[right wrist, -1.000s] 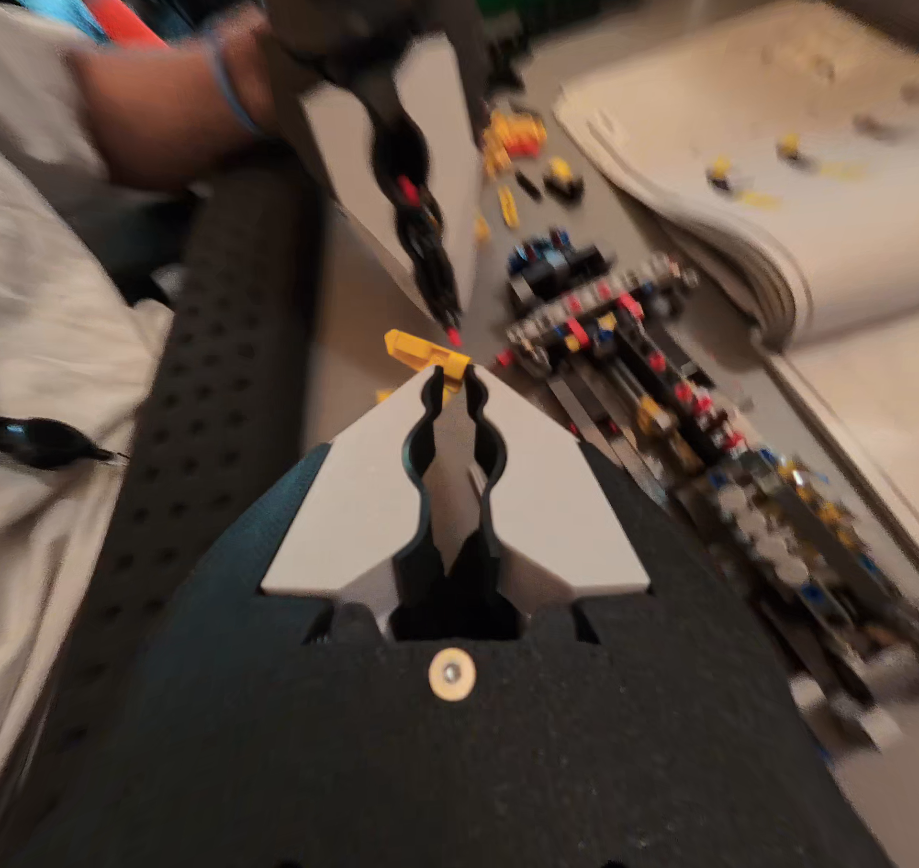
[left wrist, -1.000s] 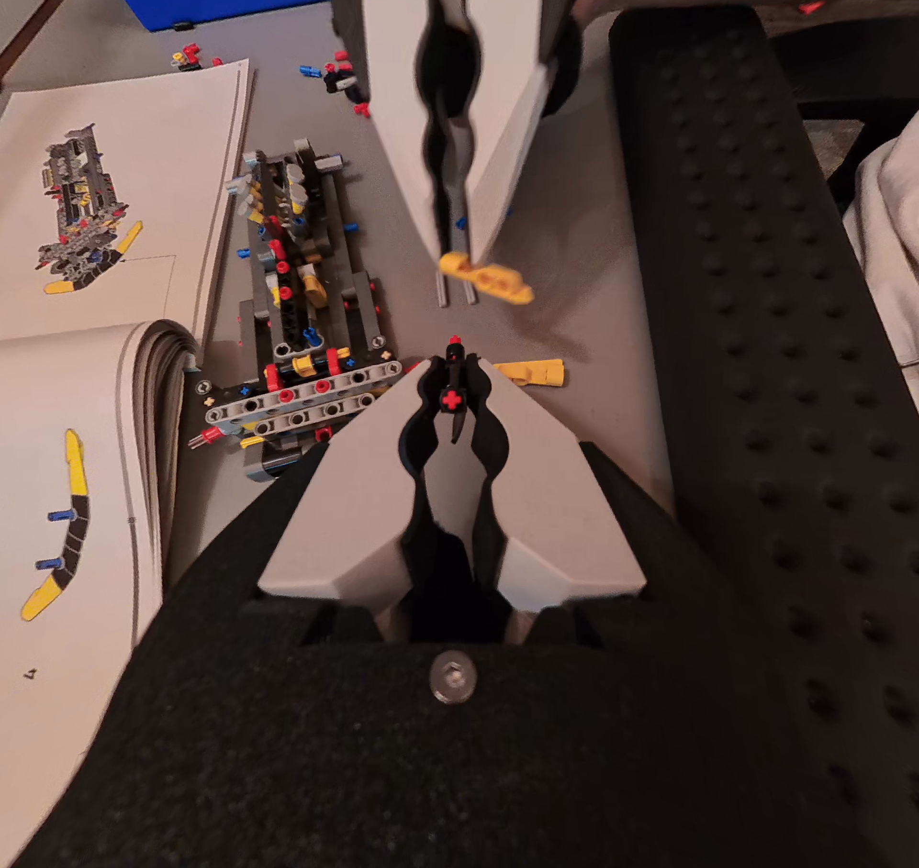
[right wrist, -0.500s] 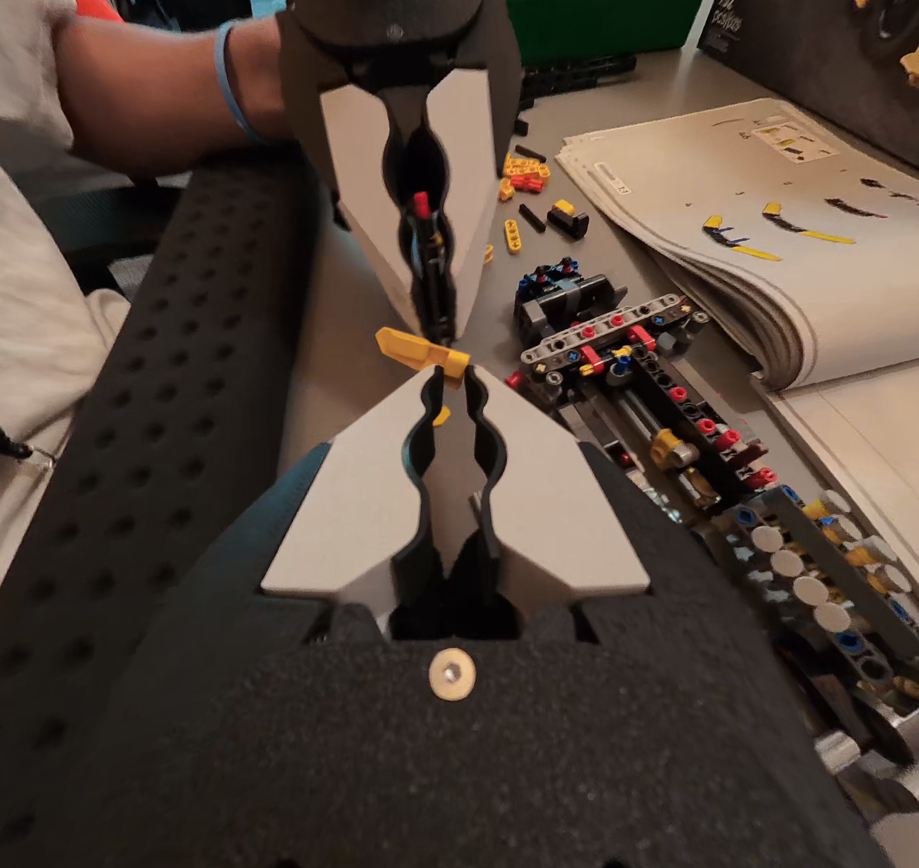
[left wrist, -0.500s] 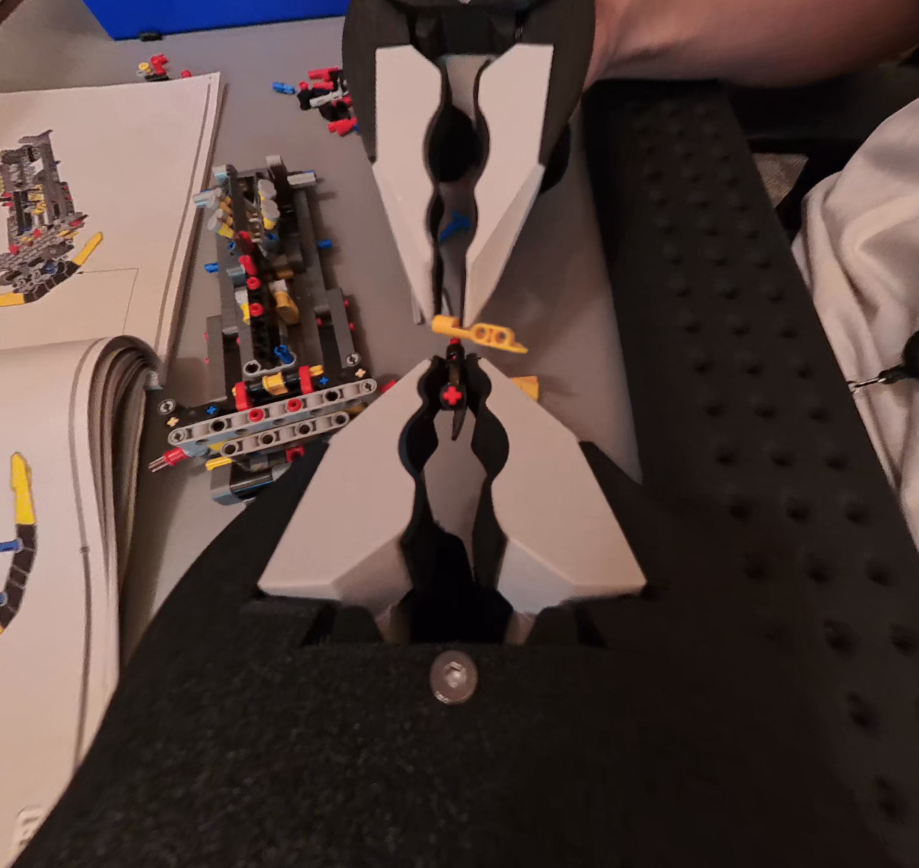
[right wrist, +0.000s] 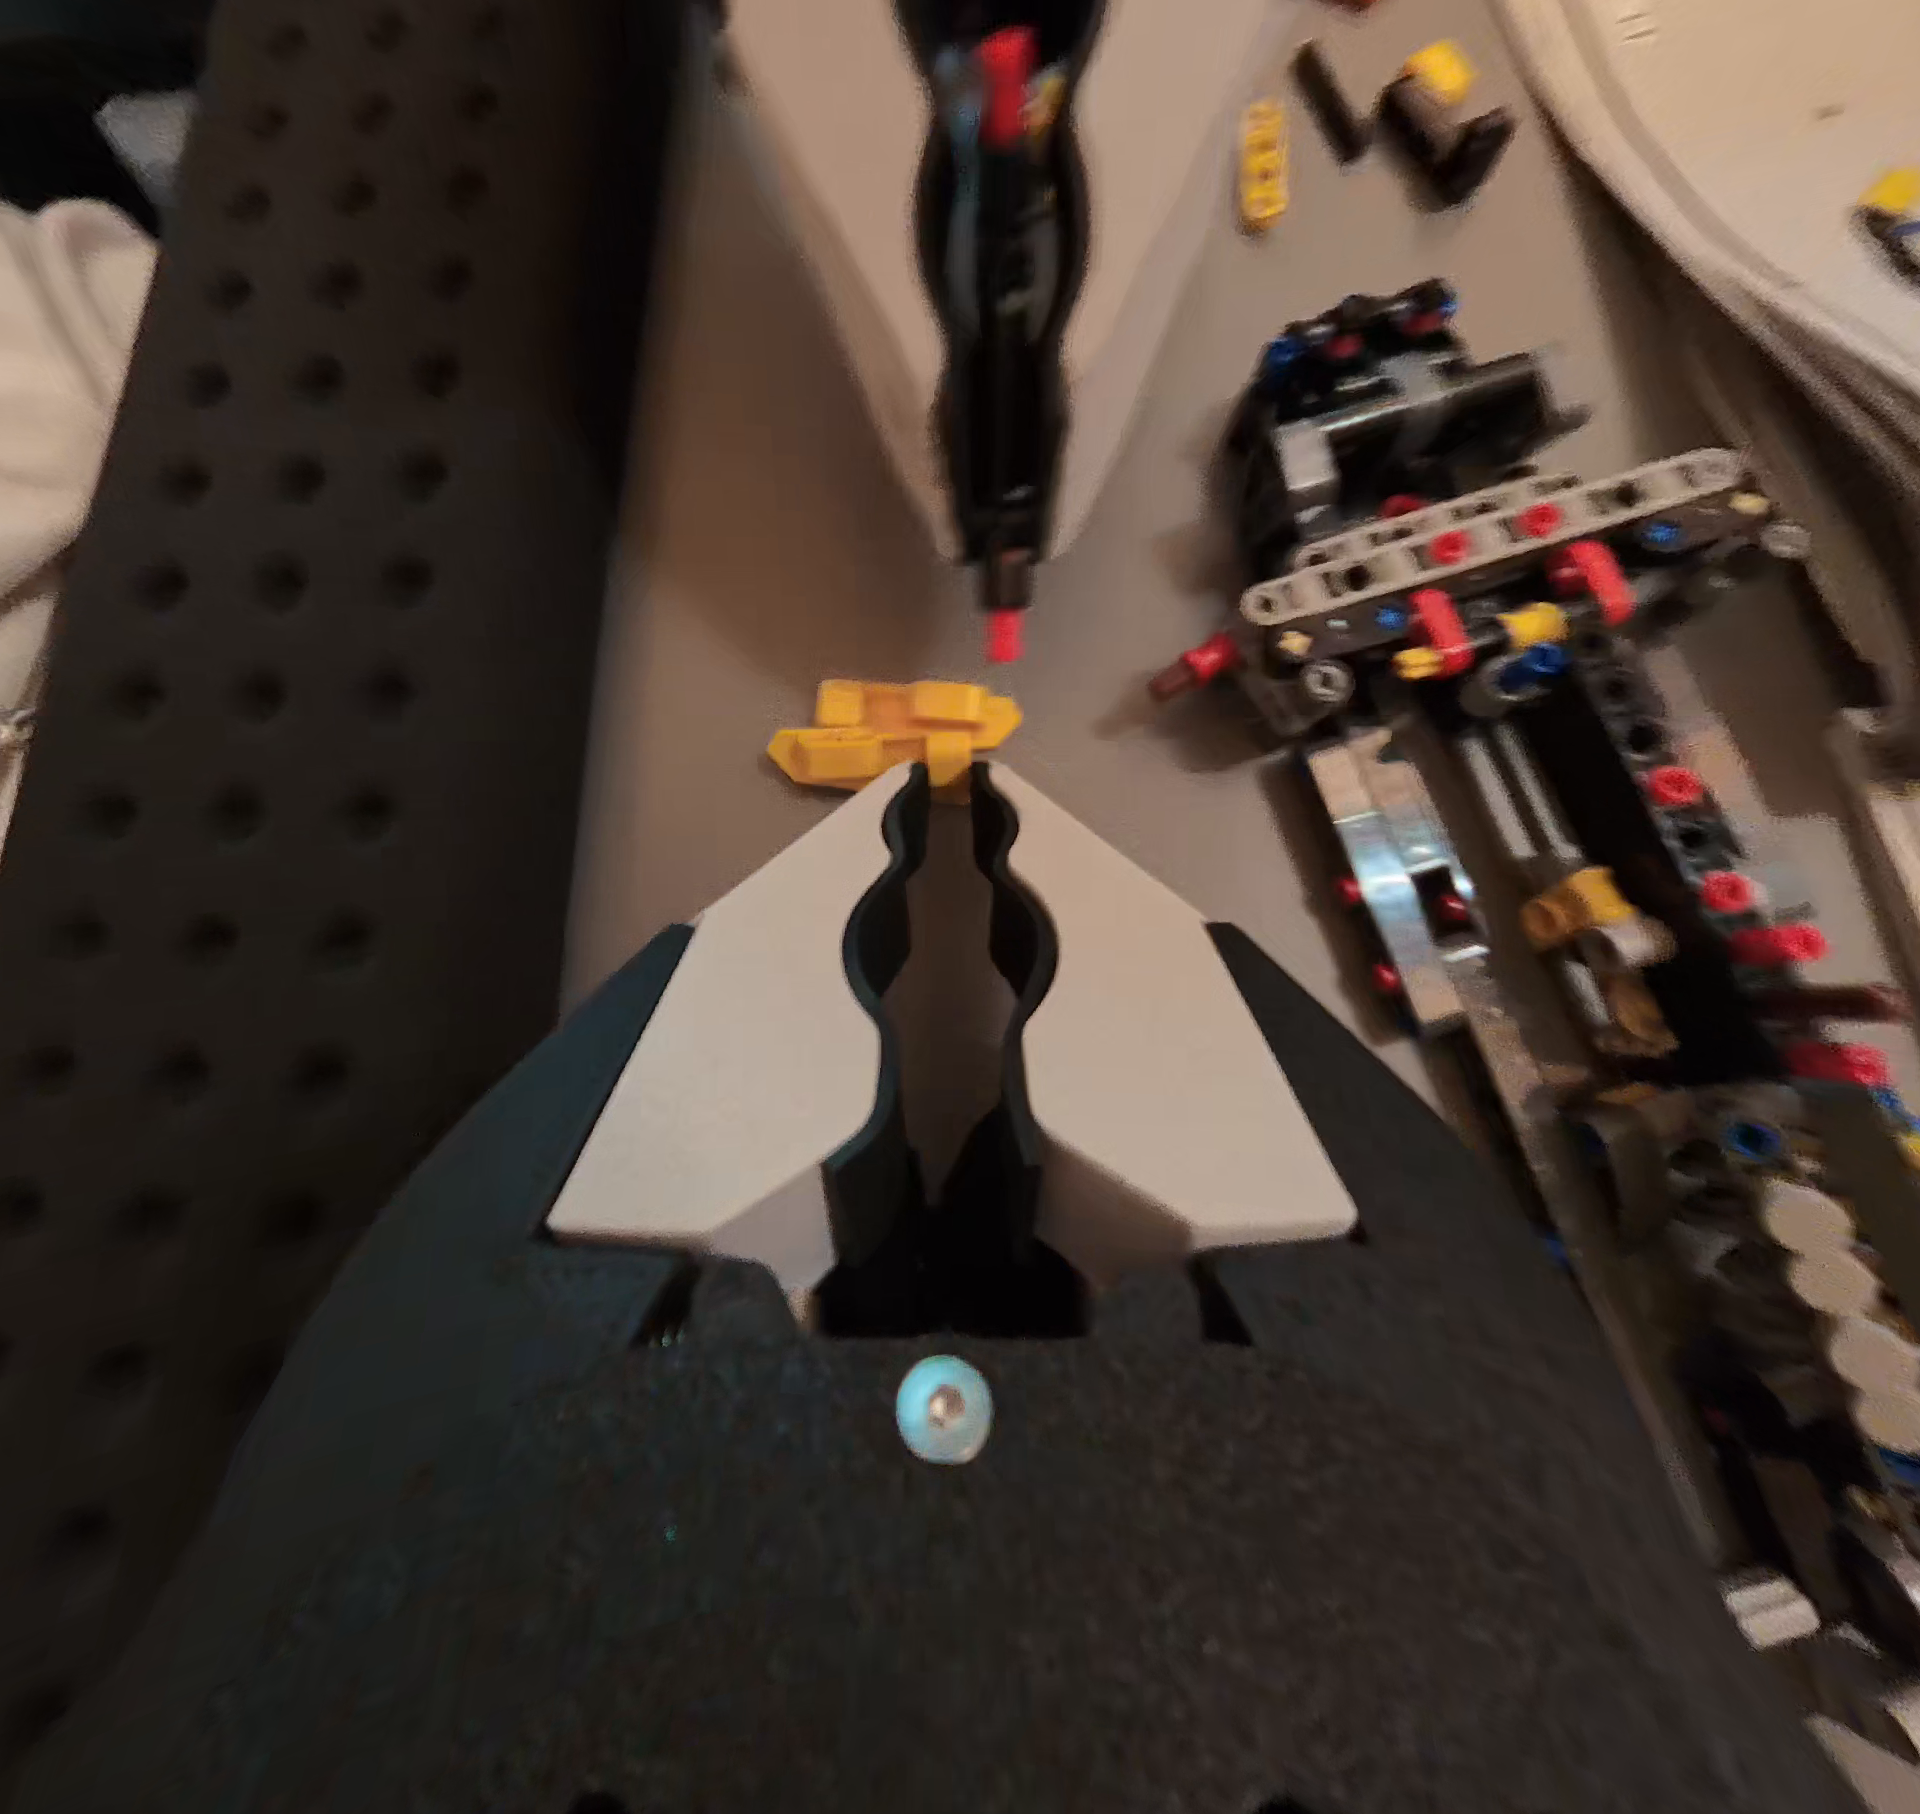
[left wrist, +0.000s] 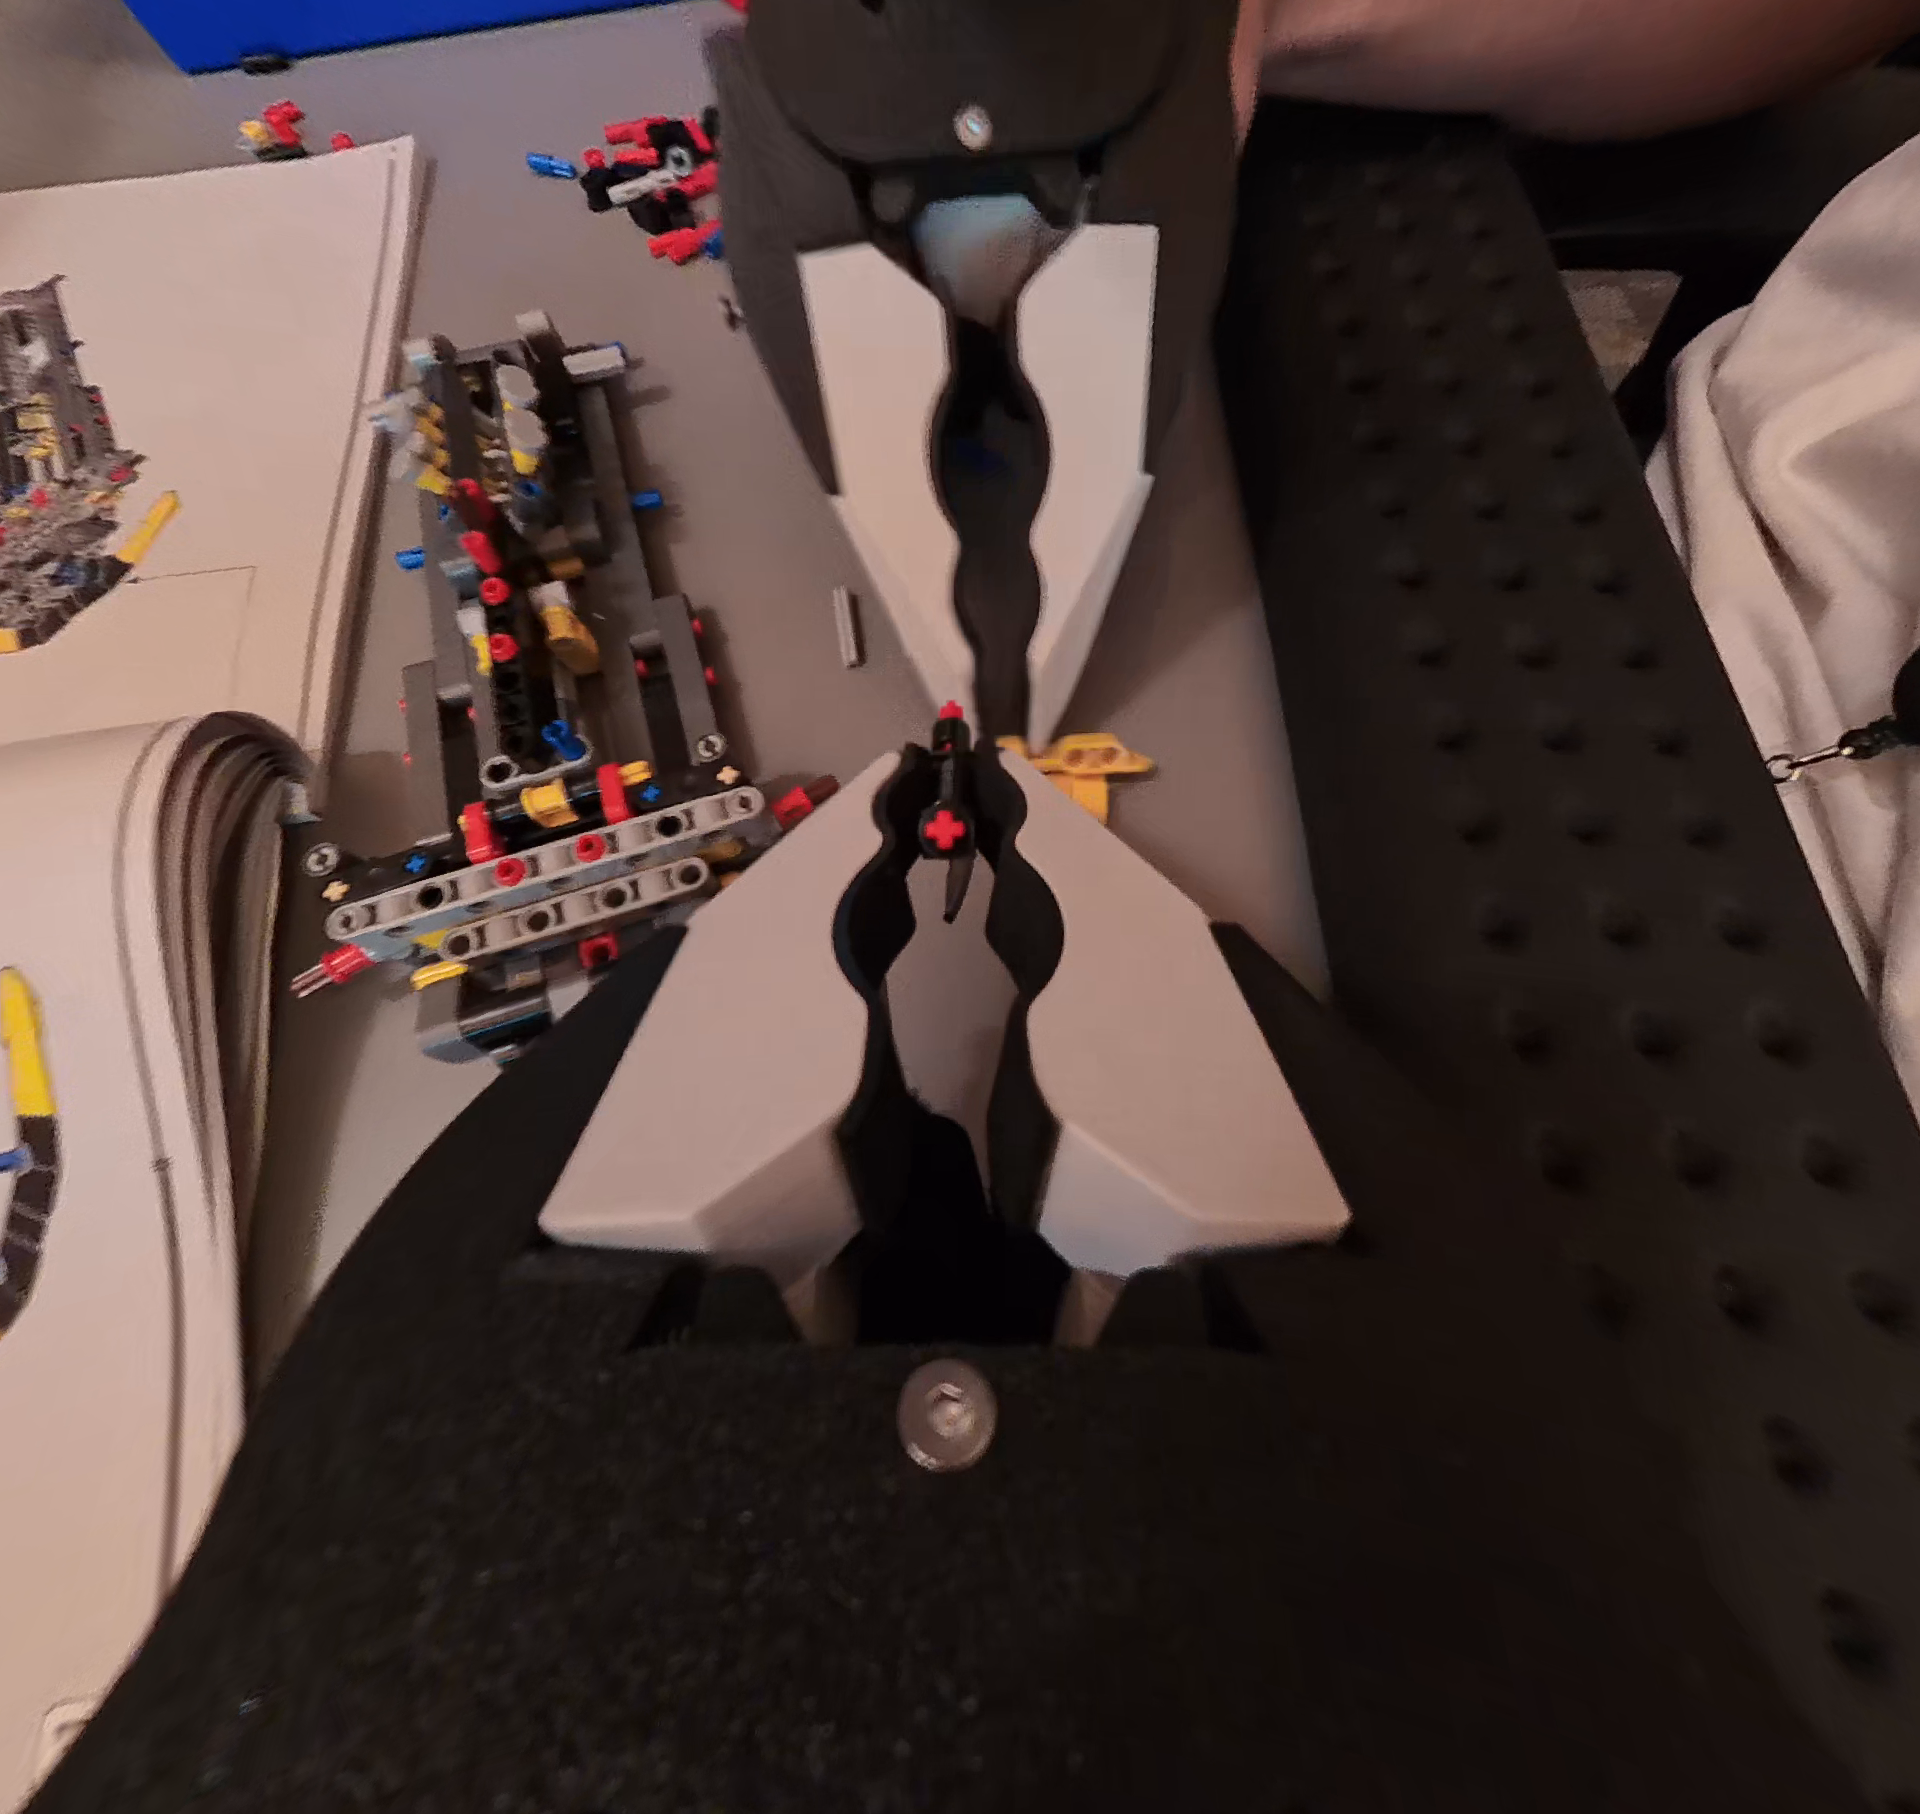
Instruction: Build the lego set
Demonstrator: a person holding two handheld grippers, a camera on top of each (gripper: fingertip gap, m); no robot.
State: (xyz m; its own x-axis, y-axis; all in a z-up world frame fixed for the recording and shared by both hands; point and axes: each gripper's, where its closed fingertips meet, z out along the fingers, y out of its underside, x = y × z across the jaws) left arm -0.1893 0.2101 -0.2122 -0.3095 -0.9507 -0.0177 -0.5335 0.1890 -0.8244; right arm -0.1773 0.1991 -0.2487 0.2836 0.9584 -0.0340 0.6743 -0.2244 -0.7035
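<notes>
Closing in, left tongs (left wrist: pixel 948 762) gripping black piece (left wrist: pixel 948 829) are nearing right tongs (right wrist: pixel 943 775) gripping yellow piece (right wrist: pixel 914 720); chassis (left wrist: pixel 540 704) is sitting unfinished.

Each camera sits behind its own gripper, looking along the fingers and down at the table (left wrist: pixel 748 206) from close by; the two face one another, tip to tip; both take in the model (left wrist: pixel 540 725) (right wrist: pixel 1507 621) and yellow piece (left wrist: pixel 1081 756) (right wrist: pixel 904 725).
</notes>
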